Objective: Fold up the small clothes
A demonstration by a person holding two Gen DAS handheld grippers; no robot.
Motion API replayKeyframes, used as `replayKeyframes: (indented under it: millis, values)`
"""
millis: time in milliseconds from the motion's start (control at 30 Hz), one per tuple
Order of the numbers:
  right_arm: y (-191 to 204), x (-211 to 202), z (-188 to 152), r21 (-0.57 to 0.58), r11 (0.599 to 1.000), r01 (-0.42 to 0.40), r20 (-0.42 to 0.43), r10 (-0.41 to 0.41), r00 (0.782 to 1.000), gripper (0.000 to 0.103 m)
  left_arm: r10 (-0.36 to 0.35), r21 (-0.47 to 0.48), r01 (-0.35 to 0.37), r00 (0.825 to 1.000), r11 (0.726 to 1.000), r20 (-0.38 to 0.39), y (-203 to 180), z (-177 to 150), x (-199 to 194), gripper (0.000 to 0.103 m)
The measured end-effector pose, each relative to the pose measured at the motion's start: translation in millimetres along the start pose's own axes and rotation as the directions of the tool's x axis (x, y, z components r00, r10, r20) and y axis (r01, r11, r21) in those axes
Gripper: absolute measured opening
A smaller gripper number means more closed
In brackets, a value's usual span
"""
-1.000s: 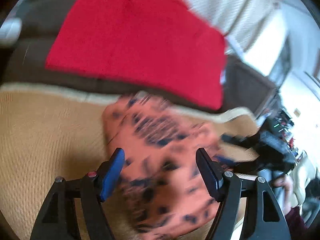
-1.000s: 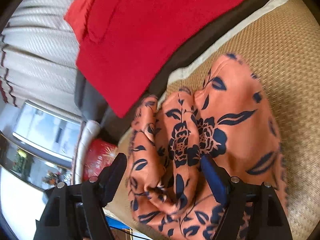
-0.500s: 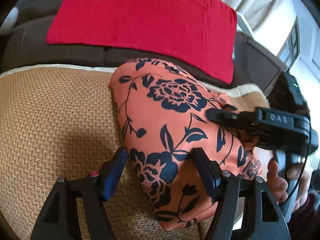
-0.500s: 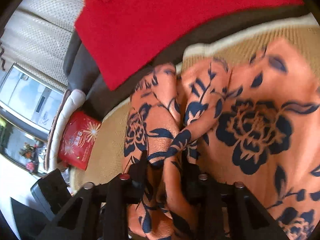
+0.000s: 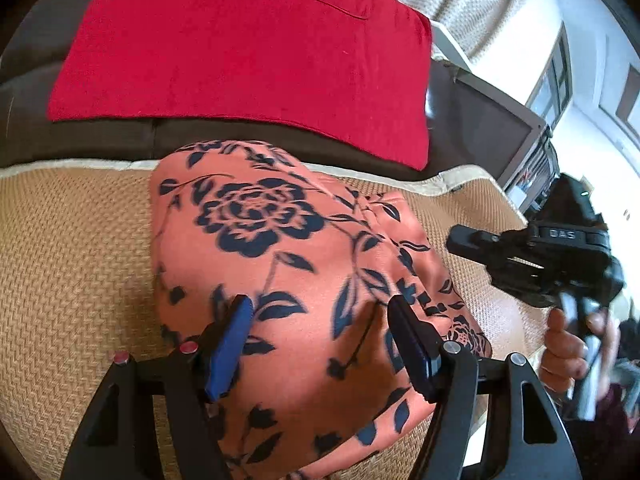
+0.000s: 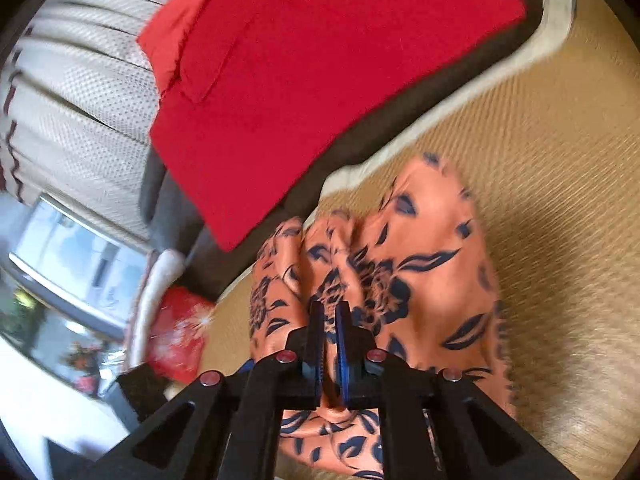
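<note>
Orange floral garment lies bunched on the woven mat, just in front of the red cloth. Left hand-held gripper released, fingers spread low over the garment. Right hand-held gripper nearly closed, whether it pinches a garment fold is unclear.

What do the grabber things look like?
Both are black plastic with triangle cut-outs. The left gripper has two long fingers with blue pads and red and silver screw heads. The right gripper also has blue pads and red screw heads. From the left camera, its body reads "DAS".
</note>
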State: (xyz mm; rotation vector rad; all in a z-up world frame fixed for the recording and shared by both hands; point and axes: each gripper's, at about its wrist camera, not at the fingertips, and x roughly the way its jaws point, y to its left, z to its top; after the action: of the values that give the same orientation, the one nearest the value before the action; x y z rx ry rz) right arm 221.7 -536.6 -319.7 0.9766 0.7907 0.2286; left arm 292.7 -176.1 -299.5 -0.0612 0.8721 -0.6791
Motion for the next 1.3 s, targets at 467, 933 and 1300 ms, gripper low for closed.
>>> replayKeyframes:
  millis: [467,933,1300]
  values:
    - [26.7,51.6,27.8,-0.059,0.998,-0.029,-0.003,0.029,1.000,0.033,0.148,-0.009,-0.148,0.989,0.989,-0.012,51.4,1.1,4.9,0.071]
    - [9.4,114.8,37.5,-0.011,0.999,-0.044,-0.107,0.043,0.993,0.081,0.145,-0.012,-0.145,0.988,0.989,-0.054,63.2,3.1,14.3,0.072]
    - [61.6,141.0,-11.8,-0.211,0.977,0.036,-0.198,-0.079,0.977,0.021,0.168,-0.047,-0.170,0.984,0.984,-0.060,76.2,1.2,6.7,0.072]
